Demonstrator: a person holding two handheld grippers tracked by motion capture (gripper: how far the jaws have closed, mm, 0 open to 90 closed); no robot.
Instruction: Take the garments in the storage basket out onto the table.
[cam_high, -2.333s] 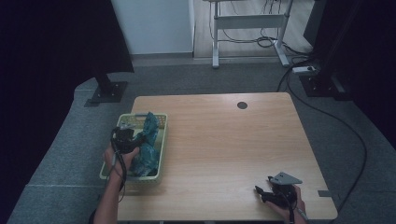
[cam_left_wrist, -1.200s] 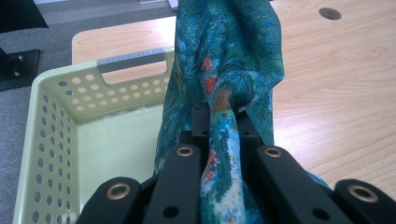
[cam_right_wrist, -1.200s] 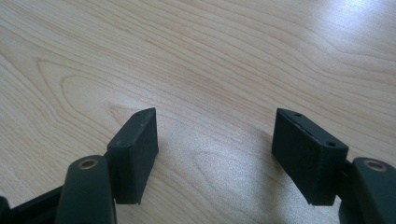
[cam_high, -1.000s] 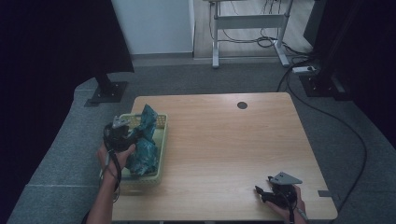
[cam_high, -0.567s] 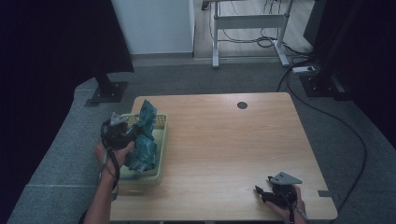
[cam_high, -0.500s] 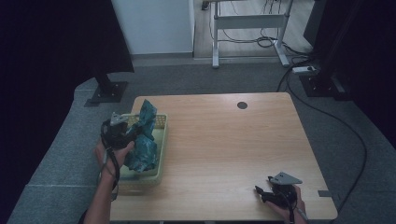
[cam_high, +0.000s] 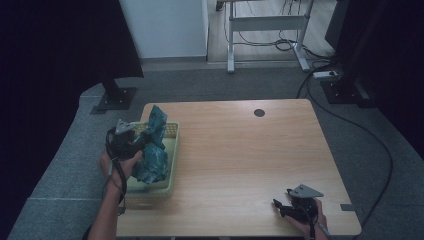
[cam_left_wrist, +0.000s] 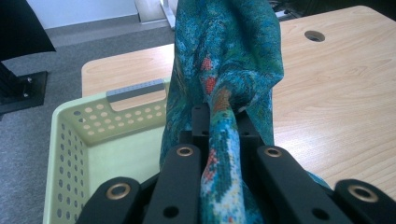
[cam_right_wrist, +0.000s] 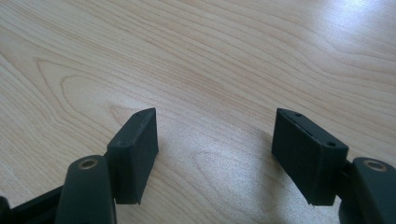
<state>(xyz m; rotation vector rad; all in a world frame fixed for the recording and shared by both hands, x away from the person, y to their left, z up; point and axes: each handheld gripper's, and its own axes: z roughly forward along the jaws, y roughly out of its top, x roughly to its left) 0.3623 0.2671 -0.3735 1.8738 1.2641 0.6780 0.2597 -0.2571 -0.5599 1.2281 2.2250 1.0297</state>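
A teal patterned cloth (cam_high: 154, 145) with red and white flecks rises out of a pale green perforated basket (cam_high: 171, 170) at the table's left edge. My left gripper (cam_high: 136, 140) is shut on a bunched fold of the cloth (cam_left_wrist: 224, 116), lifting it above the basket (cam_left_wrist: 74, 140). Near the table's front right corner my right gripper (cam_high: 281, 209) rests low over the bare wood, open, with nothing between its fingers (cam_right_wrist: 137, 149).
The wooden table (cam_high: 250, 150) has a round cable hole (cam_high: 259, 113) at its far edge. A grey floor surrounds it, with a monitor-stand base (cam_high: 116, 97) at the back left and a desk frame (cam_high: 265, 35) with cables behind.
My left gripper has risen and shifted left with the cloth, pulling more of it up out of the basket. The right gripper has stayed still.
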